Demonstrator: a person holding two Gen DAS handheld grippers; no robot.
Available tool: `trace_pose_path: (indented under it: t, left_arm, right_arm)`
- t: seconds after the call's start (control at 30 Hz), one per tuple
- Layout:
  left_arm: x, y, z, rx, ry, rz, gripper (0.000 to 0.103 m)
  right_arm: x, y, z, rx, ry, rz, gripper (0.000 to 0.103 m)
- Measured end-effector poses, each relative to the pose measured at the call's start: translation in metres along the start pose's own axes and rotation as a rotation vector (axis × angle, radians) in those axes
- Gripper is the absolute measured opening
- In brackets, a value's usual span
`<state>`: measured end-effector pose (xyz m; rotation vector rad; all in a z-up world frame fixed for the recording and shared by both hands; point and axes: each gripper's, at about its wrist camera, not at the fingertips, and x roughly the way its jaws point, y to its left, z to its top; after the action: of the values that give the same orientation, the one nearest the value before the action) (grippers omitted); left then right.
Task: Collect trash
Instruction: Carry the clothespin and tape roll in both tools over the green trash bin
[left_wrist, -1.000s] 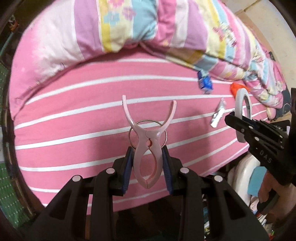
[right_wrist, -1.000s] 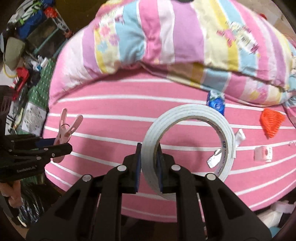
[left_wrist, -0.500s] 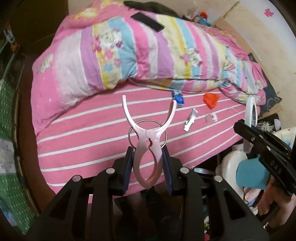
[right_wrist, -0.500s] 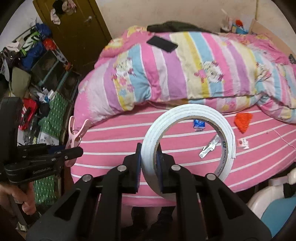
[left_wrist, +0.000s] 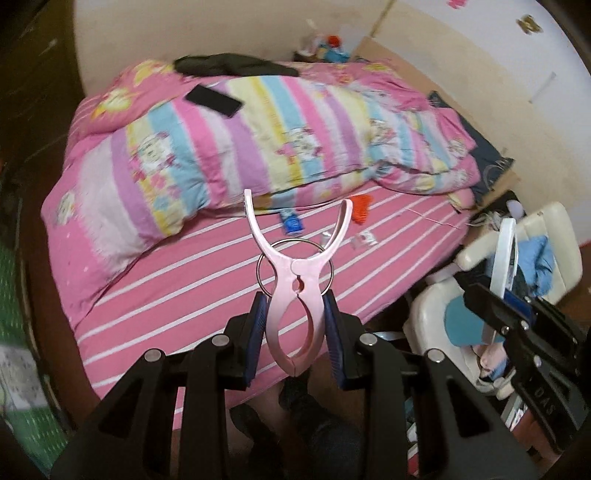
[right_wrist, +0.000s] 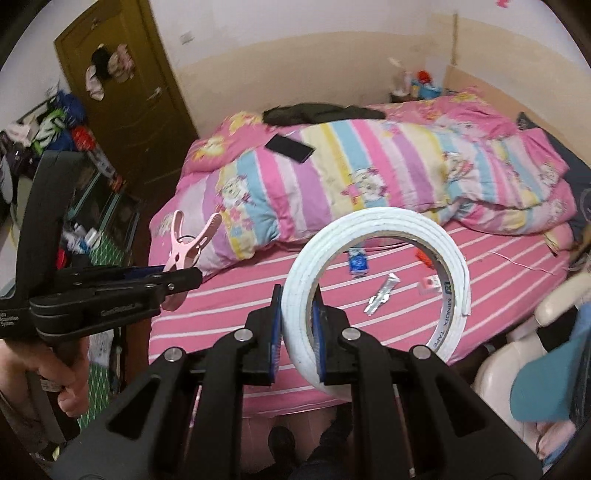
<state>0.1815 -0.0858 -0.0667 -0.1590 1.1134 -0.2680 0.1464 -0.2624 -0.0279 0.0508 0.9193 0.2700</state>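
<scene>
- The left gripper (left_wrist: 295, 332) is closed on a pink clothes peg (left_wrist: 295, 291); its blue pads press the peg's two handle legs from either side, and the peg stands upright with its forked tips toward 12 o'clock.
- A metal ring (left_wrist: 295, 266) circles the peg's hinge.
- The right gripper (right_wrist: 297, 332) is clamped nearly shut on a white tape roll (right_wrist: 373, 291), pinching the roll's band at about 8 o'clock of its ring, one pad inside the hole and one outside.
- The roll stands on edge, its hole facing the camera.
- Both held things hang in the air above the near edge of the bed (left_wrist: 192, 291), clear of its pink striped sheet.
- Small litter lies on the sheet, at 12 to 1 o'clock from the peg in the left view: a blue wrapper (right_wrist: 357, 262), a silver foil wrapper (right_wrist: 382, 295), an orange piece (left_wrist: 360, 208) and a small white and red packet (right_wrist: 430, 284).
- They sit near one another, just below the striped quilt (right_wrist: 351, 177).
- A black phone-like slab (right_wrist: 290, 147) rests on the quilt toward 11 o'clock.
- A hand (right_wrist: 74, 384) grips the left tool's handle at 8 o'clock in the right view.
- A pale chair (left_wrist: 517, 258) with blue cloth stands beside the bed at 3 o'clock.
</scene>
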Motion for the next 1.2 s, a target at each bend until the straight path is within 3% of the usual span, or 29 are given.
trace_pose_path:
  t: [0.67, 1.2]
  left_arm:
    - [0.009, -0.186, 0.007, 0.316, -0.006, -0.123, 0.030]
    - [0.065, -0.390, 0.008, 0.501, 0.056, -0.205, 0.030]
  right_arm:
    - [-0.094, -0.129, -0.045, 0.221, -0.120, -0.178, 0.015]
    - [-0.158, -0.310, -0.085, 0.383, -0.133, -0.292, 0.015]
